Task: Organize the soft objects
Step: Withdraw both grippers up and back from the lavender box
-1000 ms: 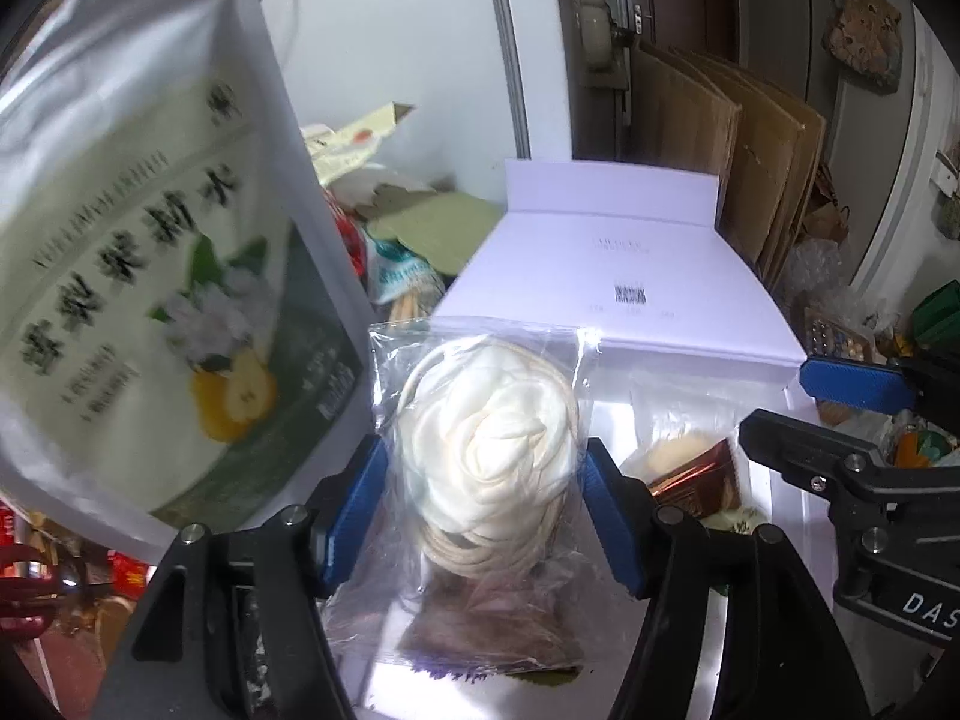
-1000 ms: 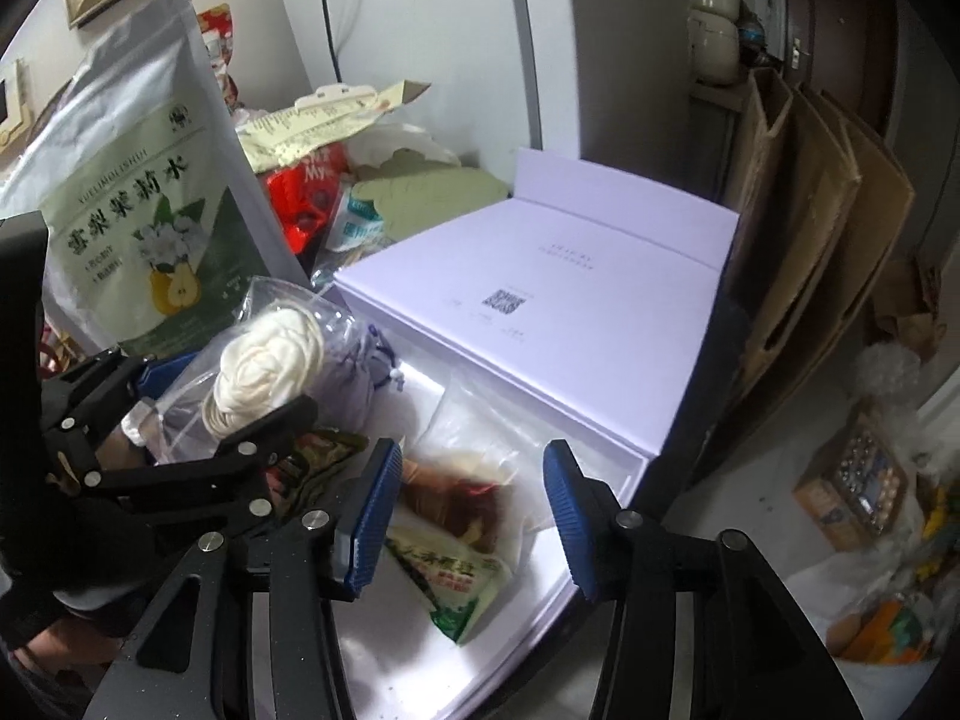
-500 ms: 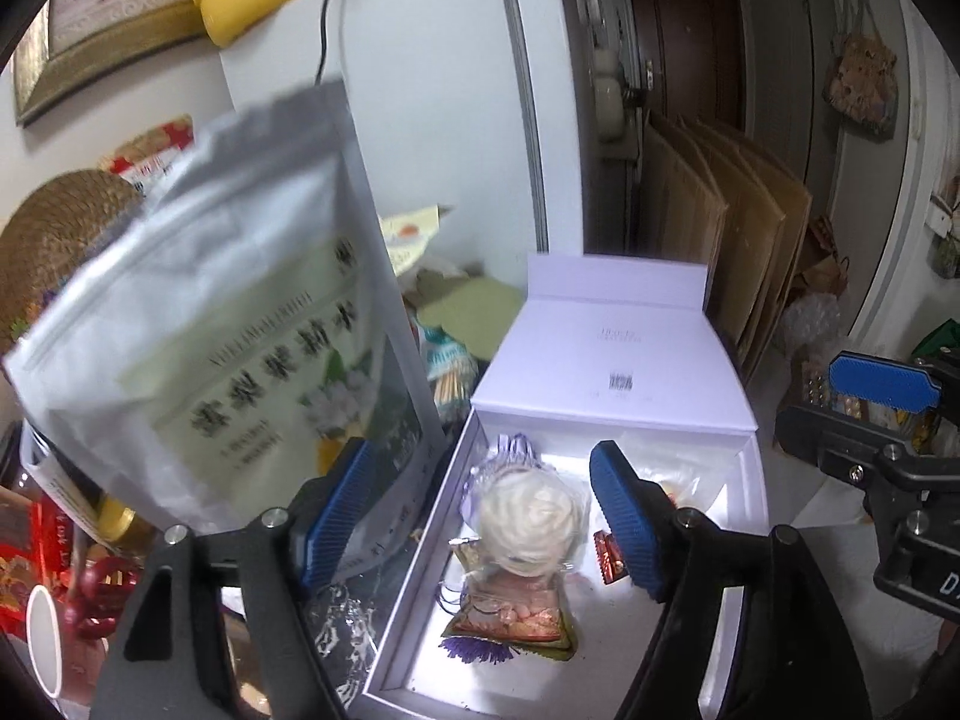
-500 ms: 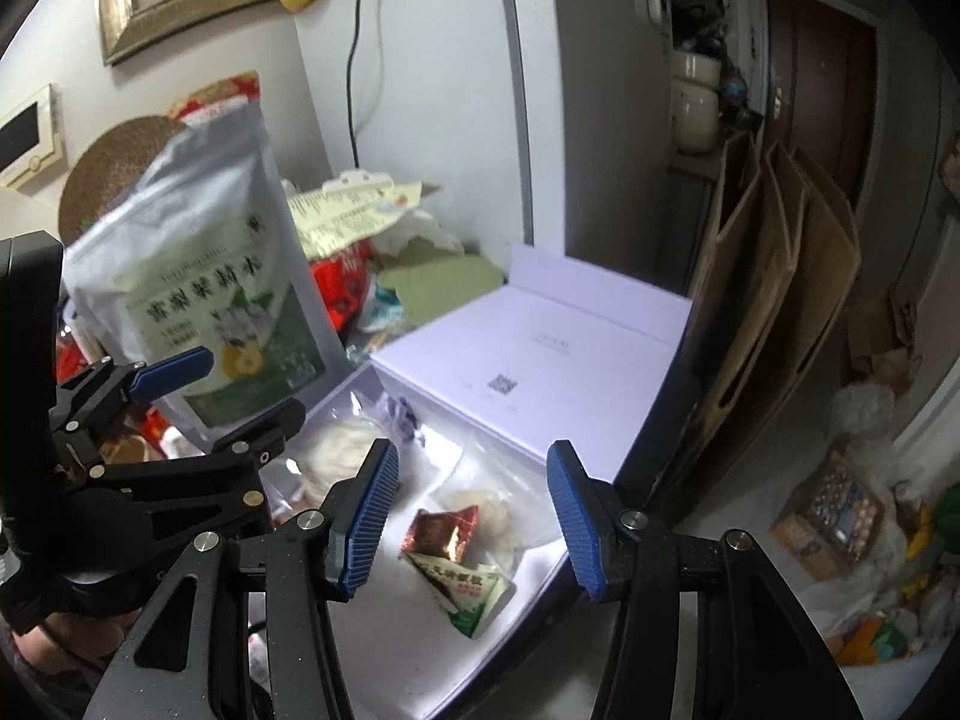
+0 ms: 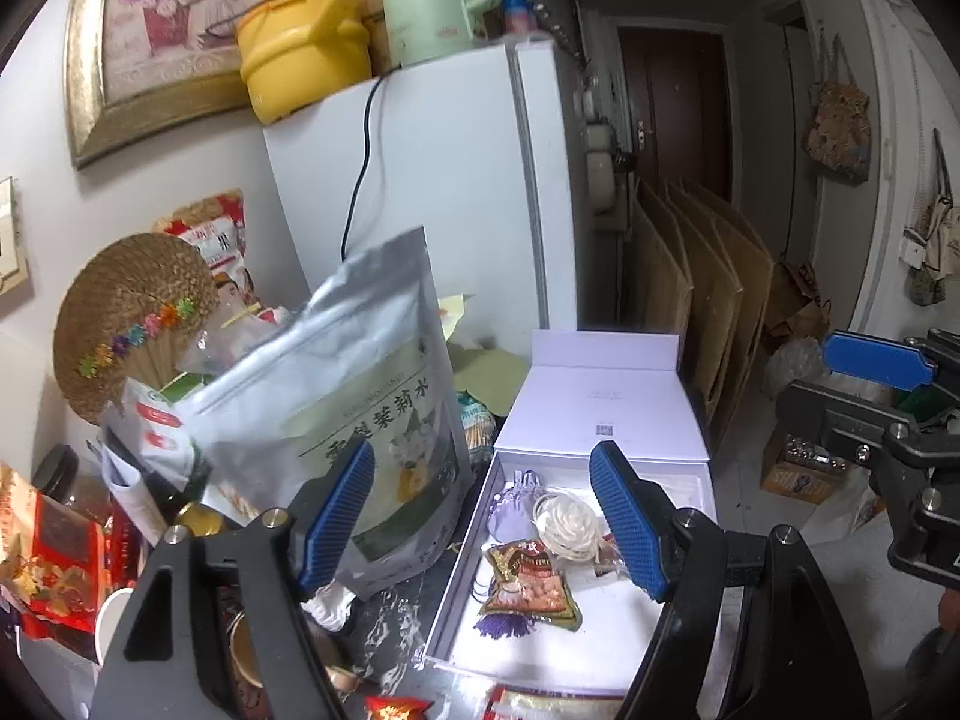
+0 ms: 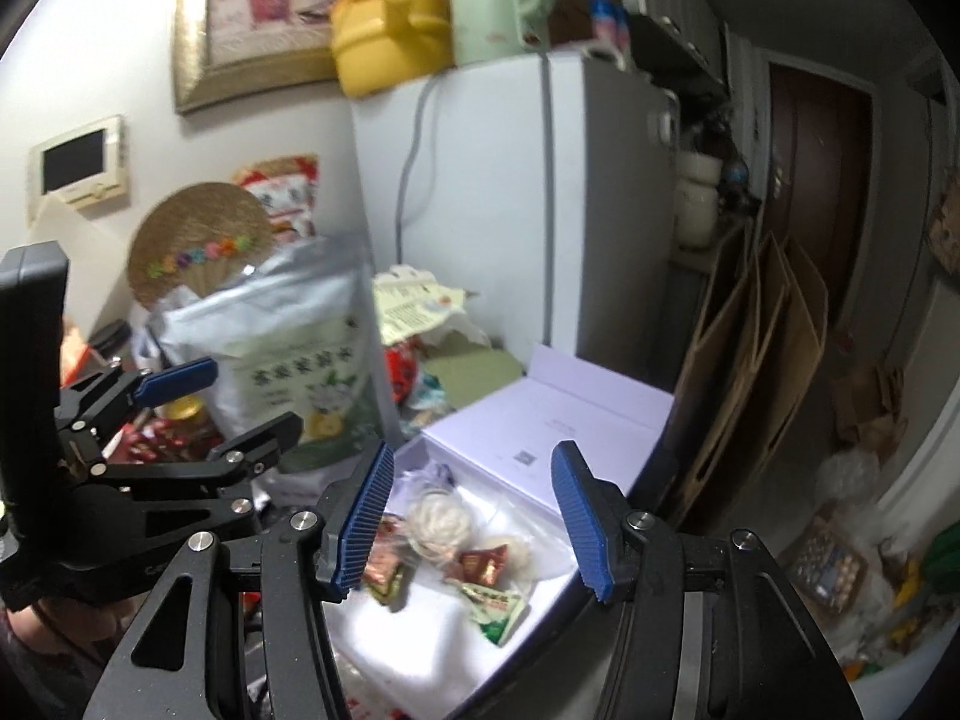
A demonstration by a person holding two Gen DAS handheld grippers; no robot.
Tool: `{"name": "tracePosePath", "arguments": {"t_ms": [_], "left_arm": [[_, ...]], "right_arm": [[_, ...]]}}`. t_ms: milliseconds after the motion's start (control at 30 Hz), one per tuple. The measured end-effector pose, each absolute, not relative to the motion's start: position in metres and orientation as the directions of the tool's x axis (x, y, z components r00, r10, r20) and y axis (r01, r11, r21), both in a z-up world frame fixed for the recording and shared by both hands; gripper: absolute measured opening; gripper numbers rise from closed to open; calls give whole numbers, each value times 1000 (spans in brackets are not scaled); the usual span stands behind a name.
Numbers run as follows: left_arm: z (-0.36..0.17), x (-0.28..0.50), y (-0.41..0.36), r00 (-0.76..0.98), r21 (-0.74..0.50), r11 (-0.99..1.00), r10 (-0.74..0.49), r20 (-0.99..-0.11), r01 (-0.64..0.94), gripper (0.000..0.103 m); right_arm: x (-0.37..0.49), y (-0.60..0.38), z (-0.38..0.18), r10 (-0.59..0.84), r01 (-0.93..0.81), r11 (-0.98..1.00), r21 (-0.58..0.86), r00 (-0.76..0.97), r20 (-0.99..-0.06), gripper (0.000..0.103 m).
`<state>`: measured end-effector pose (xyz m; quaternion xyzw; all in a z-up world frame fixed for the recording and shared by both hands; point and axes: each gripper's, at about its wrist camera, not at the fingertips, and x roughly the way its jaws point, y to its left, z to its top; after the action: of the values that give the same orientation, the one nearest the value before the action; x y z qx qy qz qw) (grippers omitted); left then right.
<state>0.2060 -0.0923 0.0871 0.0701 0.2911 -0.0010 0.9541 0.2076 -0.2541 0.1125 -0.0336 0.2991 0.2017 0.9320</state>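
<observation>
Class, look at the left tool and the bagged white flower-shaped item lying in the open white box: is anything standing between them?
Nothing visible does. The left tool hangs open above the open white box, and the bagged white flower-shaped item lies uncovered among other packets. The tall silver pouch stands outside the box, to its left.

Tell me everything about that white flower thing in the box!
The white flower looks like a rose made of soft, creamy rolled petals, sealed in a clear plastic bag. It lies flat inside the open white box, near the back. A little purple pouch sits right beside it on one side, and a brown snack packet lies just in front, overlapping its bag. Nothing is holding it.
</observation>
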Motion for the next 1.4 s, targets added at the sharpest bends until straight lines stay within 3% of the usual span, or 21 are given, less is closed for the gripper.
{"name": "tracePosePath", "arguments": {"t_ms": [200, 333, 733, 1400], "left_arm": [[101, 171, -87, 845, 141, 989, 37, -533, 45, 74], [108, 146, -82, 856, 152, 988, 53, -514, 31, 83], [96, 85, -60, 852, 116, 993, 56, -521, 6, 84], [12, 45, -40, 737, 48, 997, 73, -672, -55, 84]], "right_arm": [[168, -244, 130, 396, -443, 896, 37, 758, -519, 59], [144, -239, 135, 424, -470, 882, 38, 755, -499, 59], [88, -227, 125, 501, -550, 833, 52, 712, -492, 63], [52, -208, 34, 519, -566, 812, 143, 590, -619, 63]]}}
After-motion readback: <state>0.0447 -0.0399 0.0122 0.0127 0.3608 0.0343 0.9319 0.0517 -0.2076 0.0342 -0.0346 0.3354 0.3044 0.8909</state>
